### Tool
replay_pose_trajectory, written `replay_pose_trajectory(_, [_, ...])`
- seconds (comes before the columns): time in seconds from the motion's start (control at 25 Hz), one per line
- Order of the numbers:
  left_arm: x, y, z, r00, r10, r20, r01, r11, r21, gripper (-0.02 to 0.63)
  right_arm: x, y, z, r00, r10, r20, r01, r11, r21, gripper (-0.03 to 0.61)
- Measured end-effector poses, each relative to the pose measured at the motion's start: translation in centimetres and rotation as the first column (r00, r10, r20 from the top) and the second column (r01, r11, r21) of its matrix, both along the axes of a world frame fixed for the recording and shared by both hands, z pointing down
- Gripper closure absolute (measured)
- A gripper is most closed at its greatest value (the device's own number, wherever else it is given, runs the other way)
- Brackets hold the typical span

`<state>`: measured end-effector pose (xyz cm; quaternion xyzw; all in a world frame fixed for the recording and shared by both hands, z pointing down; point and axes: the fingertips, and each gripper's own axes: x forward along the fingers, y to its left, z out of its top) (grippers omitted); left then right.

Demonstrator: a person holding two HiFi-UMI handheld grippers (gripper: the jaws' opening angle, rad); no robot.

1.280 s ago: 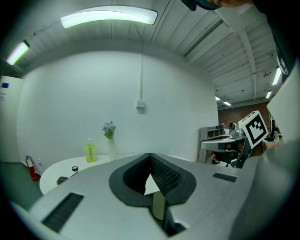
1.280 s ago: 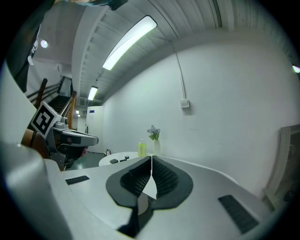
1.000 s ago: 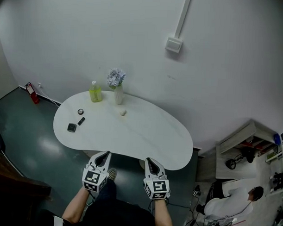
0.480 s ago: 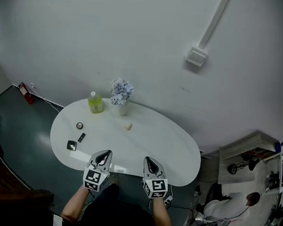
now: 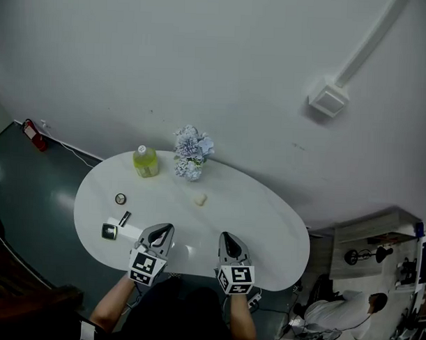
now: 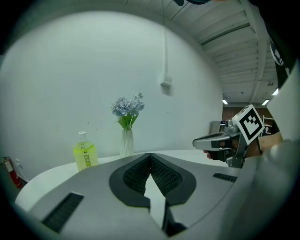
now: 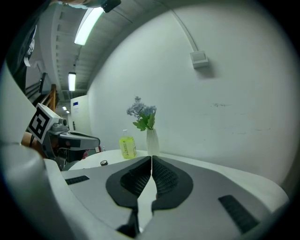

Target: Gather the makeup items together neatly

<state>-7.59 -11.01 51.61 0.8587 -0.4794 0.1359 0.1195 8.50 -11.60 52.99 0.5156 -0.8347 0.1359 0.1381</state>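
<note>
Even dim lighting, strong fisheye warp, dark vignetted corners

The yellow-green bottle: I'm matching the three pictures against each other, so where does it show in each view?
Head view: the yellow-green bottle stands at the far edge of the table, left of centre.
Left gripper view: lower left.
Right gripper view: just left of centre.
Shared landmark: the vase of flowers stands just right of the bottle in all three.

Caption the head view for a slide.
Left gripper and right gripper, jaws shut and empty, at the white table; compact, tube, pot and sponge lie scattered.
</note>
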Motion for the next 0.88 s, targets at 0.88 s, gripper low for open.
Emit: replay_pose_trajectory(0.88, [0.6, -8.7, 7.5, 0.996, -0.084, 0.037, 0.088, 0.986, -0.139, 0.597, -1.2, -12.9, 9.4, 0.996, -0.067, 0.061, 0.078, 0.980, -0.185, 0.546])
